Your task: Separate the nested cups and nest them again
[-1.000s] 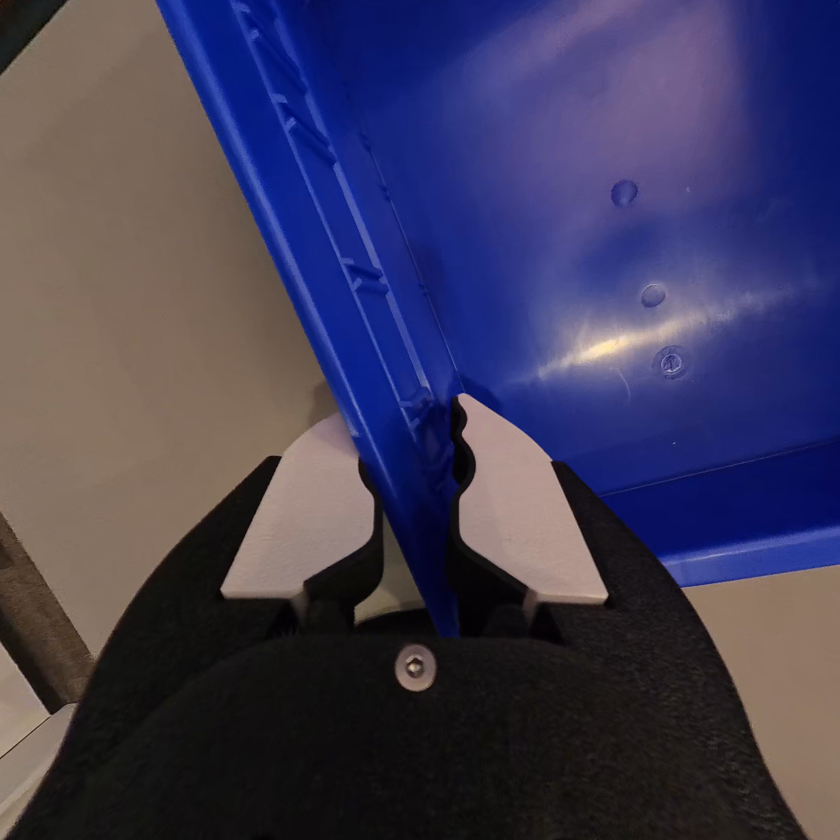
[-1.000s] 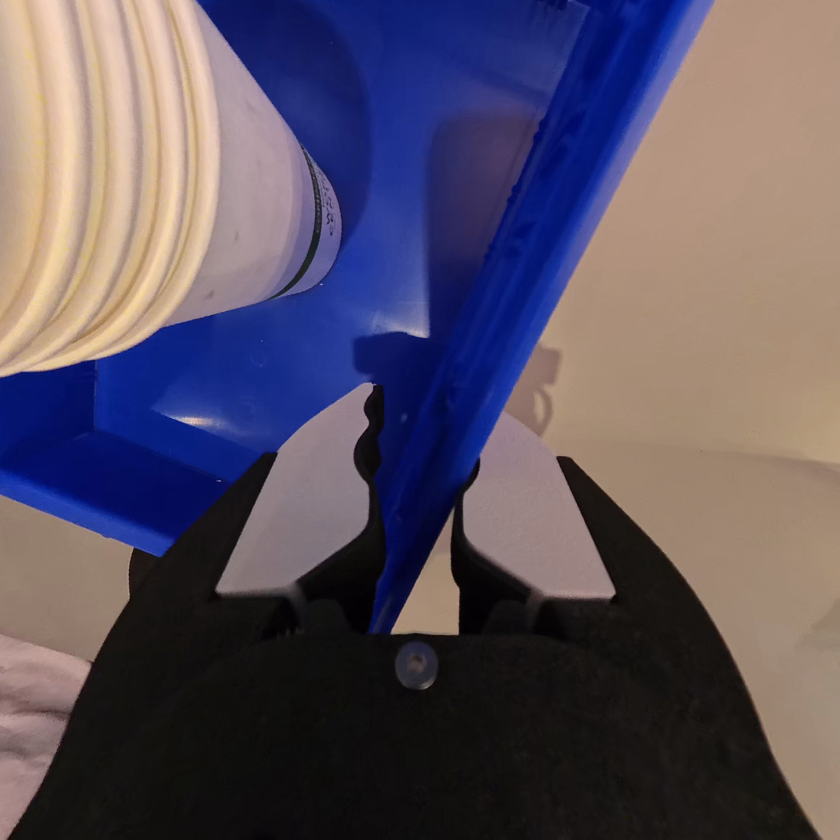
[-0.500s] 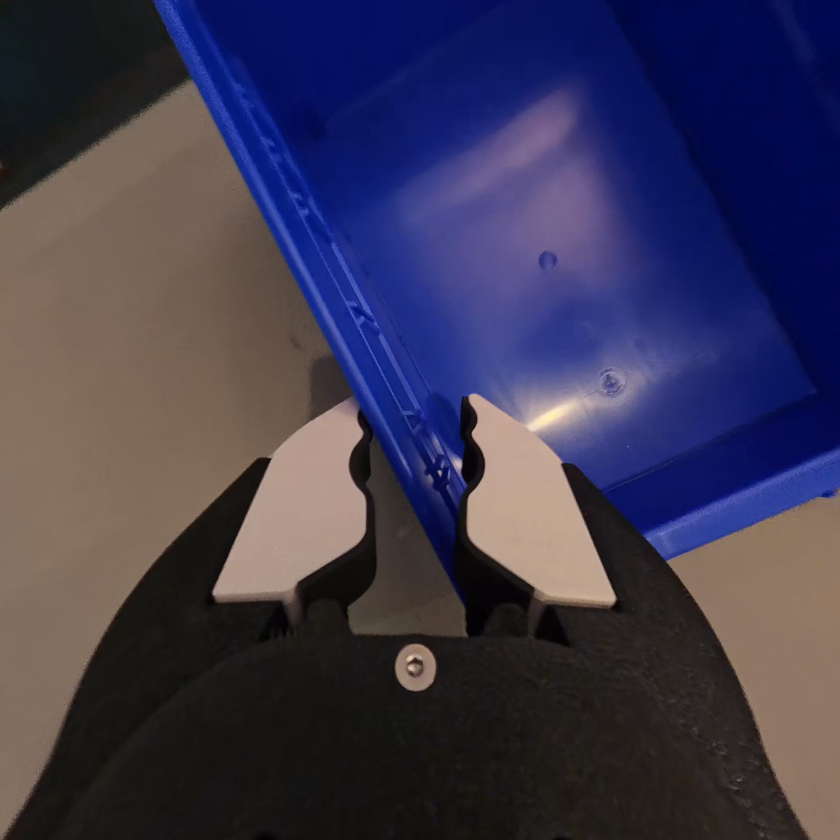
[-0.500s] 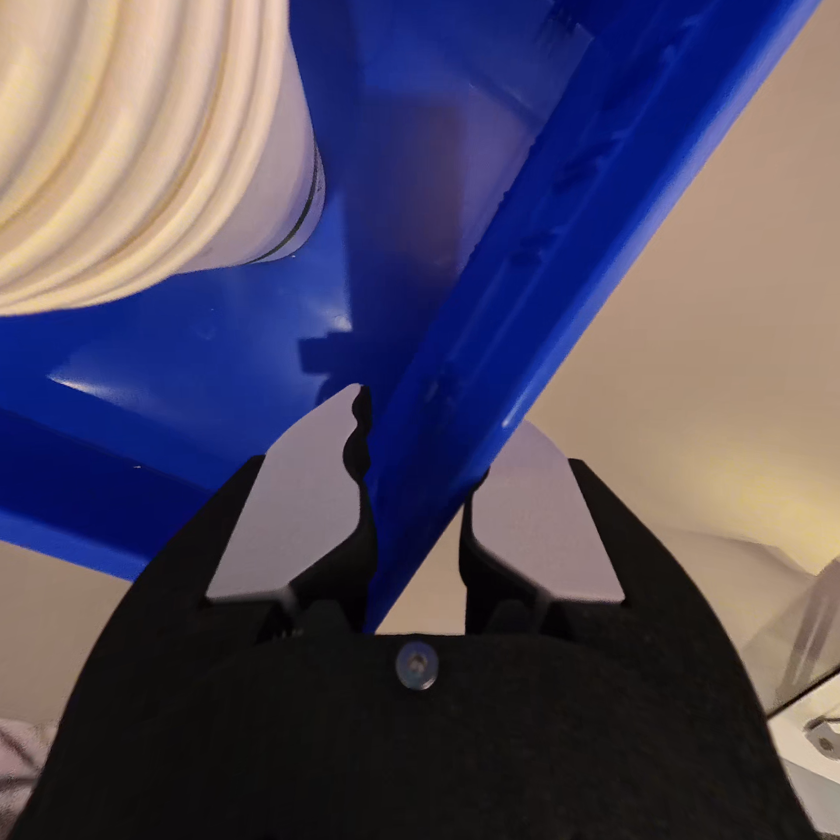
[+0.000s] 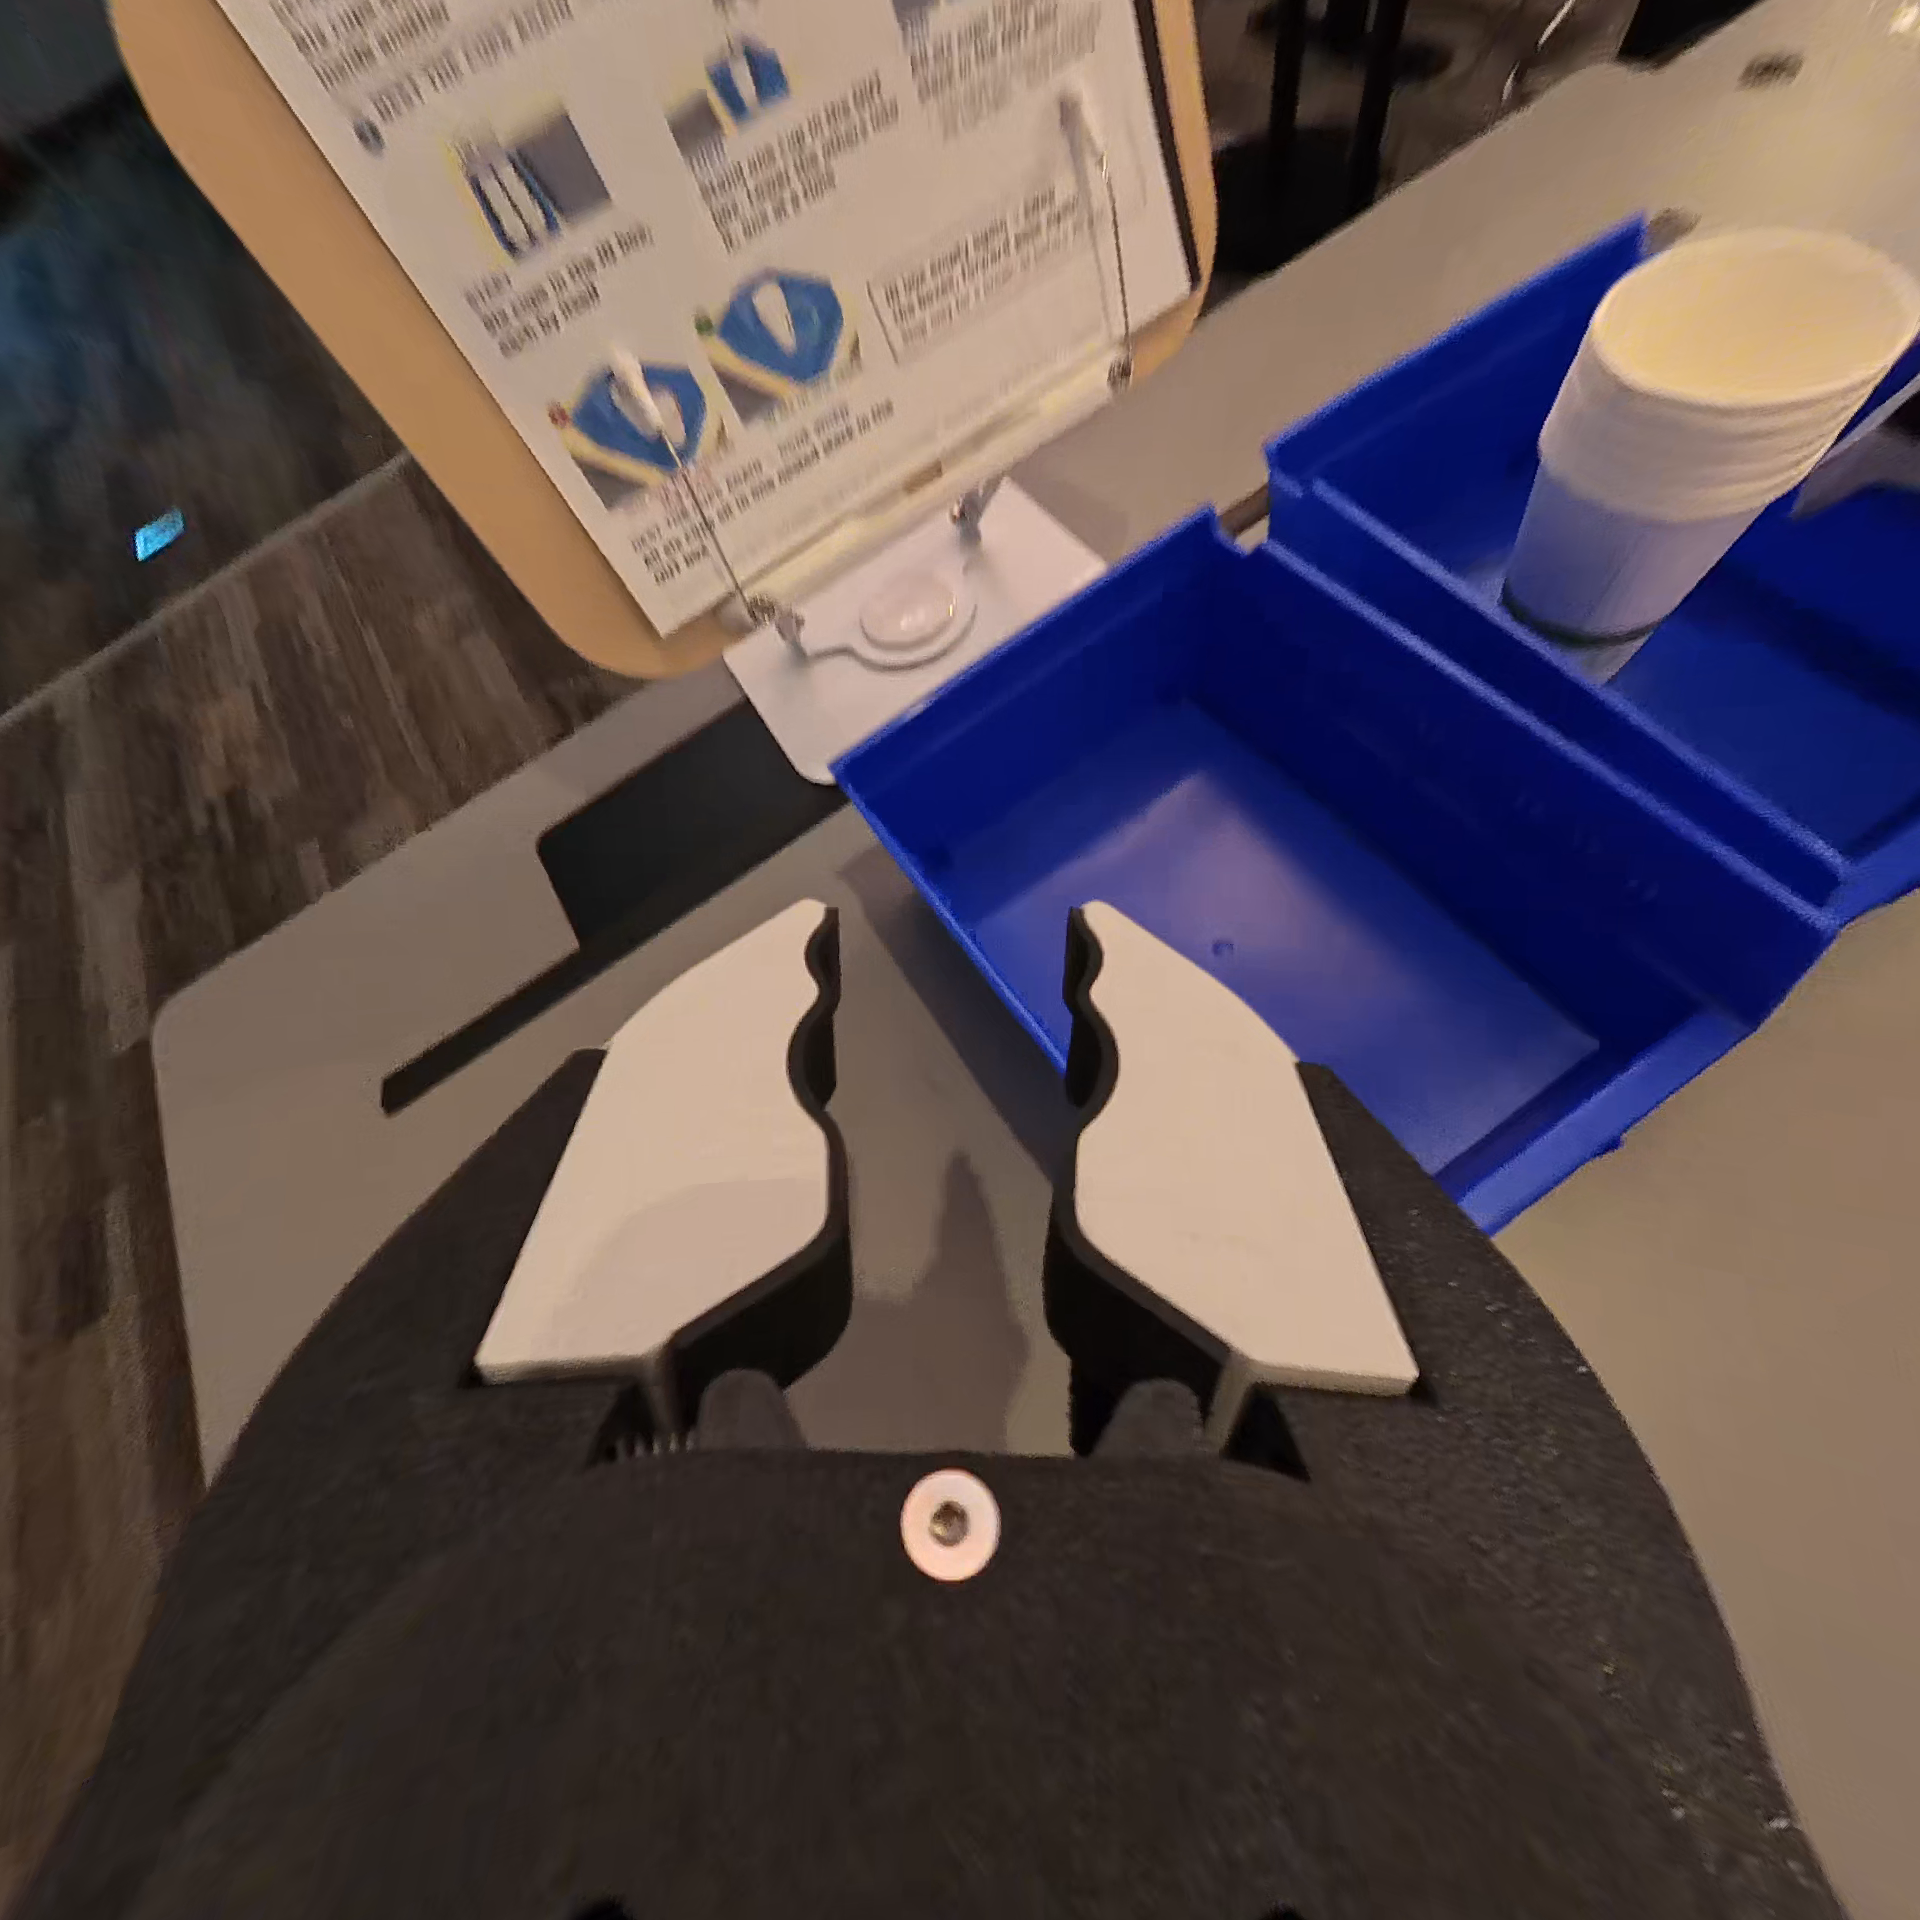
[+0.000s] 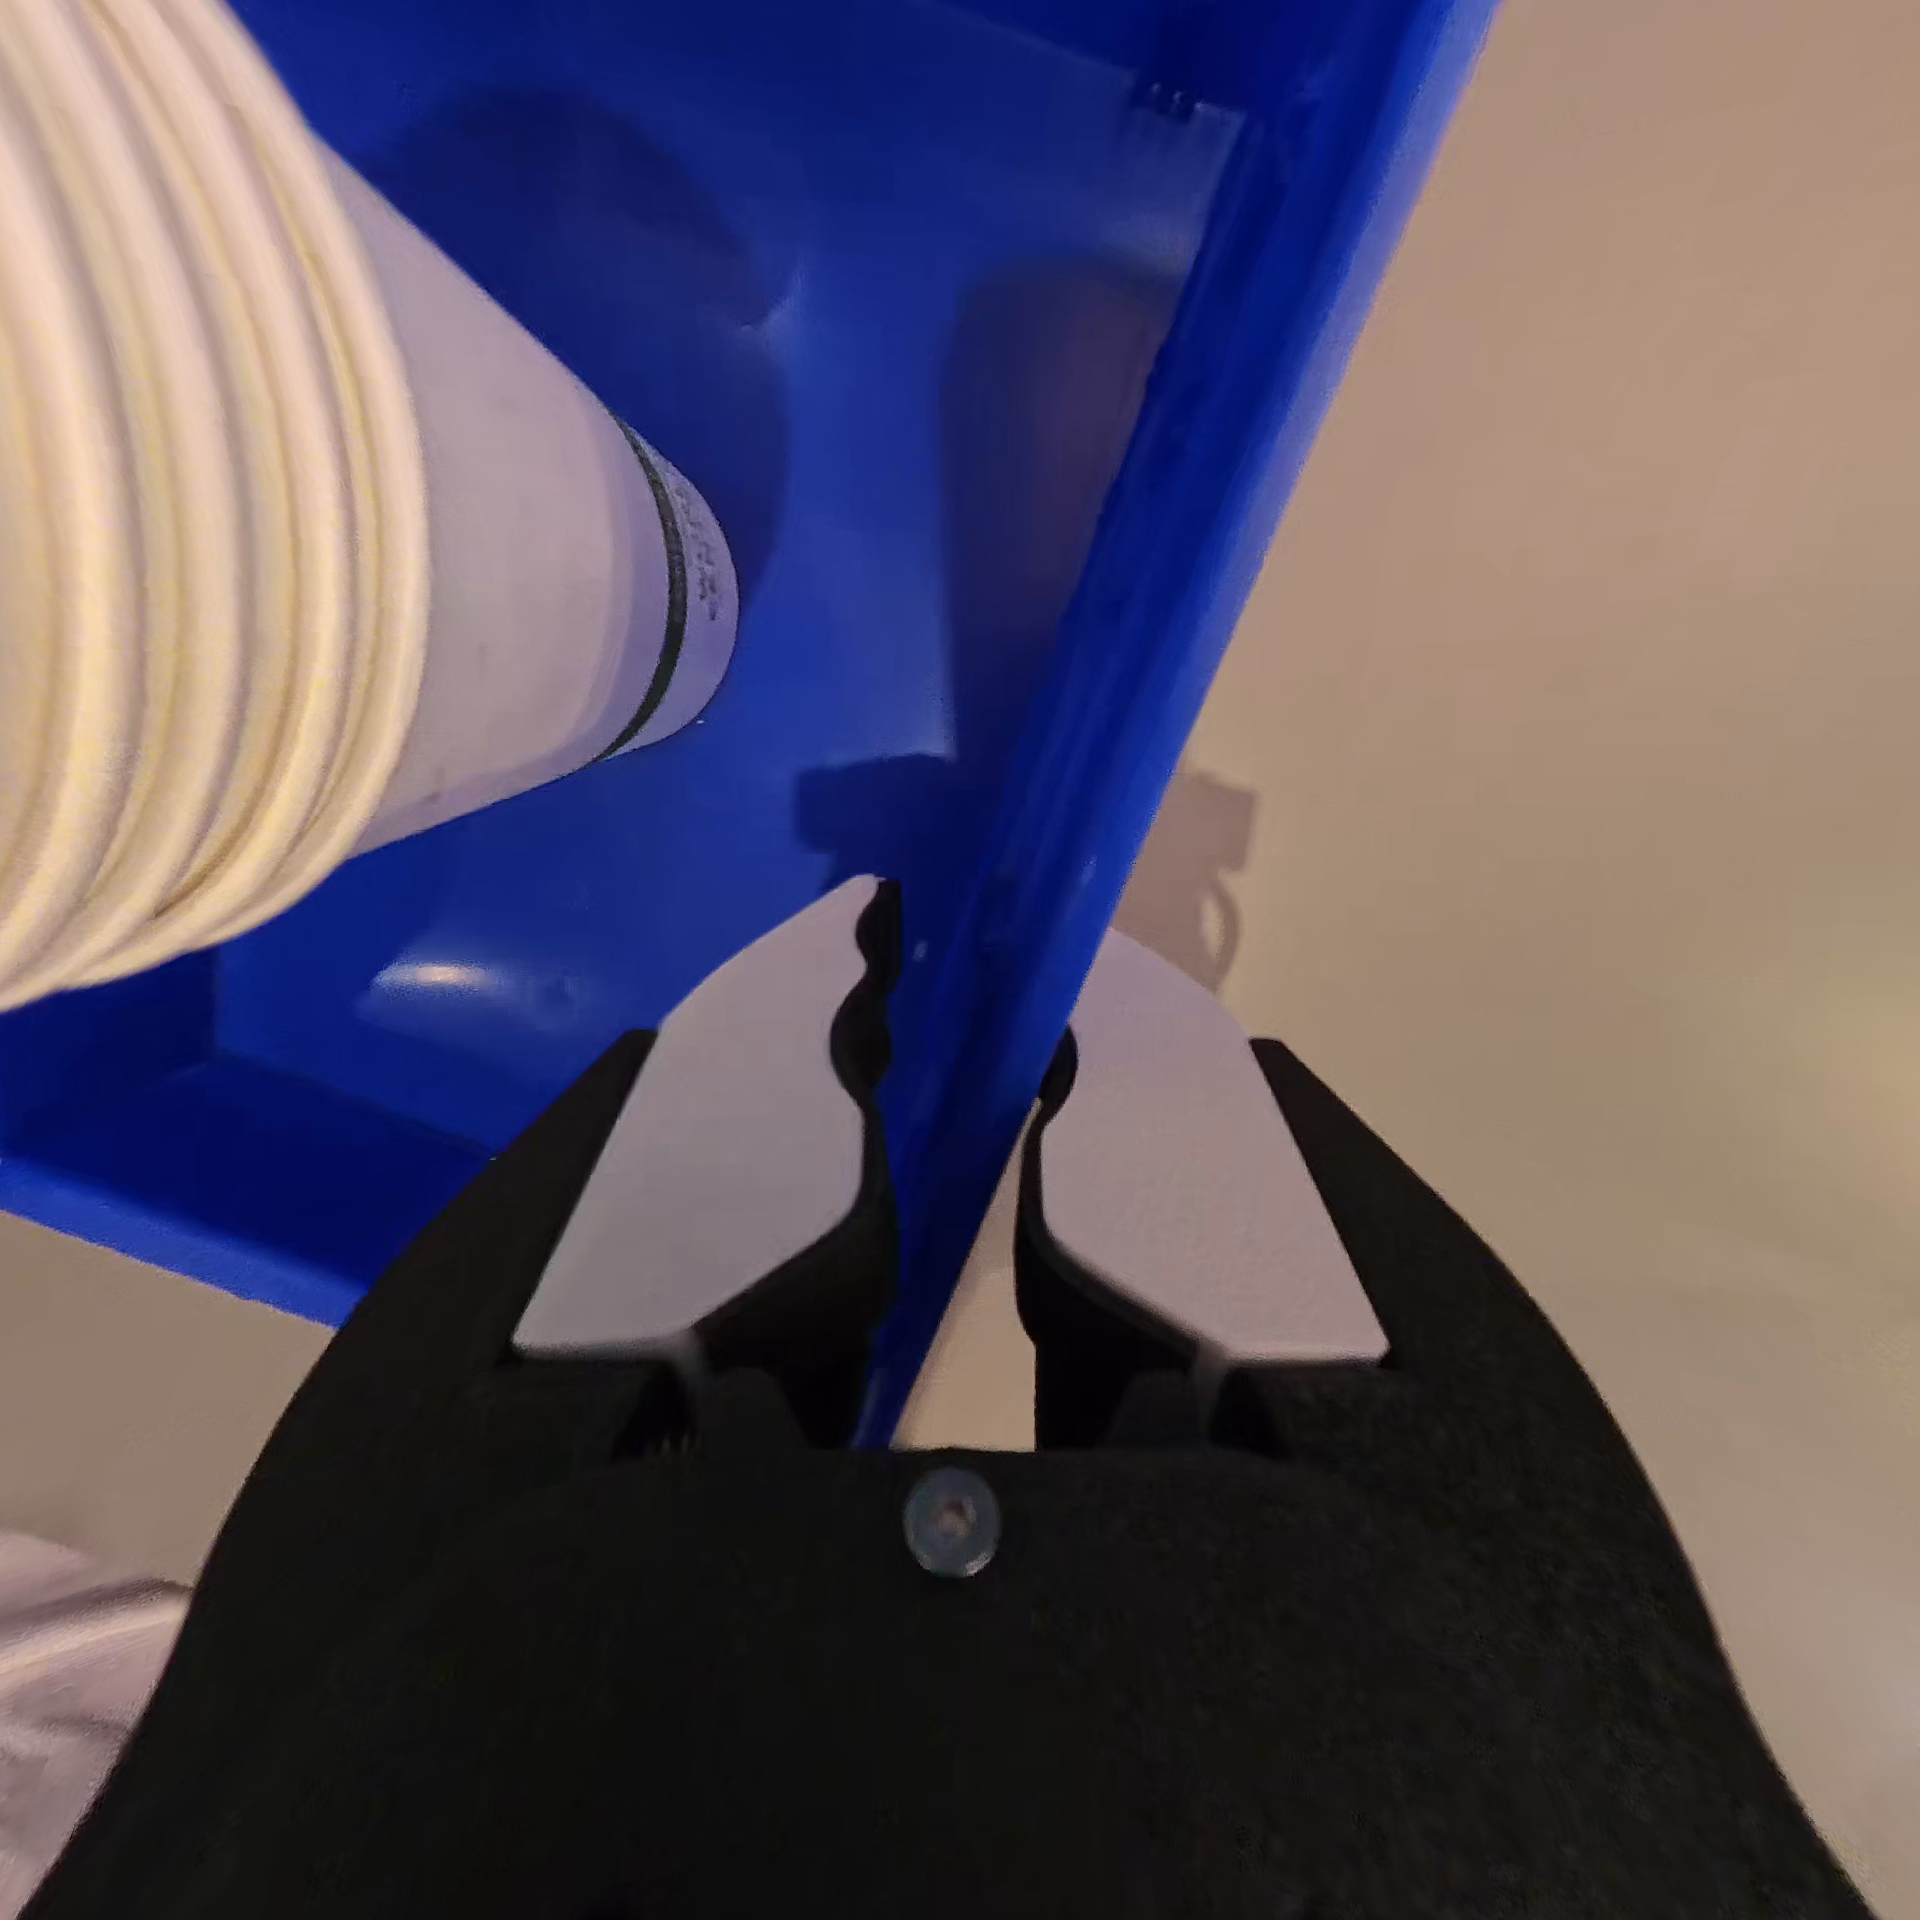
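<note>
we see a pale grey table (image 5: 343, 1060) spreading under and to both sides of the fingers, with a dark rectangular notch (image 5: 665, 821) in its top just ahead of the left finger. beyond the fingertips a tan-edged board (image 5: 312, 312) carrying a printed instruction sheet (image 5: 727, 260) stands tilted on a white base (image 5: 914, 644). far left of the fingers we see dark wood-grain floor (image 5: 156, 727) with a small bright blue spot (image 5: 158, 532). the light is dim and warm. in the right wrist view, the tabletop (image 6: 1558, 623) right of the fingers glows beige.
</note>
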`<move>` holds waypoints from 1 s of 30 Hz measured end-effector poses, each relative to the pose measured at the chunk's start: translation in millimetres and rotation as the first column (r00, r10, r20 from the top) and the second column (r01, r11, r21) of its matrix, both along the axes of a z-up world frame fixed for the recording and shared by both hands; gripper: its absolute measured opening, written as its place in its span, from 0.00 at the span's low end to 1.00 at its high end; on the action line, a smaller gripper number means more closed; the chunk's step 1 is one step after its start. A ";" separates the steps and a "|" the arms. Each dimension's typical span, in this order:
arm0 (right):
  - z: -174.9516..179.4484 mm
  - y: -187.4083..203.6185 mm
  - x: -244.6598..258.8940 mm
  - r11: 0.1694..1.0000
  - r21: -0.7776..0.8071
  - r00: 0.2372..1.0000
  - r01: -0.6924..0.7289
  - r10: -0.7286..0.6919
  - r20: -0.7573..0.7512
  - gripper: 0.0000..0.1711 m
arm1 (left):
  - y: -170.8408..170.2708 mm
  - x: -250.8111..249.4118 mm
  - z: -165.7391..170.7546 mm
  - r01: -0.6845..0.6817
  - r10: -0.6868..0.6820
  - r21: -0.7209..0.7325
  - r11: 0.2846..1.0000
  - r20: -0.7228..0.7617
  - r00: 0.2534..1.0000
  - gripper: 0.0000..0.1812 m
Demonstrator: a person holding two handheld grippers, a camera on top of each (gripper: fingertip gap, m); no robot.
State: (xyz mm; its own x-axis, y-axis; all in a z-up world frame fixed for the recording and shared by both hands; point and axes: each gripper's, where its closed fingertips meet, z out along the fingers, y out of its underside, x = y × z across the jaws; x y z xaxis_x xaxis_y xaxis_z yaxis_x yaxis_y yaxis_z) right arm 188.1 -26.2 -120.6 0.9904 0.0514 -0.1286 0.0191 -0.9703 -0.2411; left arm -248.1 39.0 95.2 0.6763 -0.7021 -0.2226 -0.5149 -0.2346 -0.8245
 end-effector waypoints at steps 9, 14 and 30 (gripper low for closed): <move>-8.0 5.1 5.3 0.985 -0.155 0.997 0.076 -0.076 0.004 0.06 | 45.4 -30.8 -1.3 -0.067 0.065 0.008 0.998 0.120 0.991 0.18; -8.9 3.1 -0.1 0.978 -0.181 0.993 0.105 -0.114 -0.041 0.06 | 51.0 -33.1 -7.8 -0.052 0.051 0.003 0.999 0.120 0.991 0.17; -8.4 -23.9 2.8 0.960 -0.252 0.983 0.122 -0.152 -0.103 0.03 | 47.6 -82.9 5.7 0.001 0.028 -0.092 0.996 0.319 0.947 0.15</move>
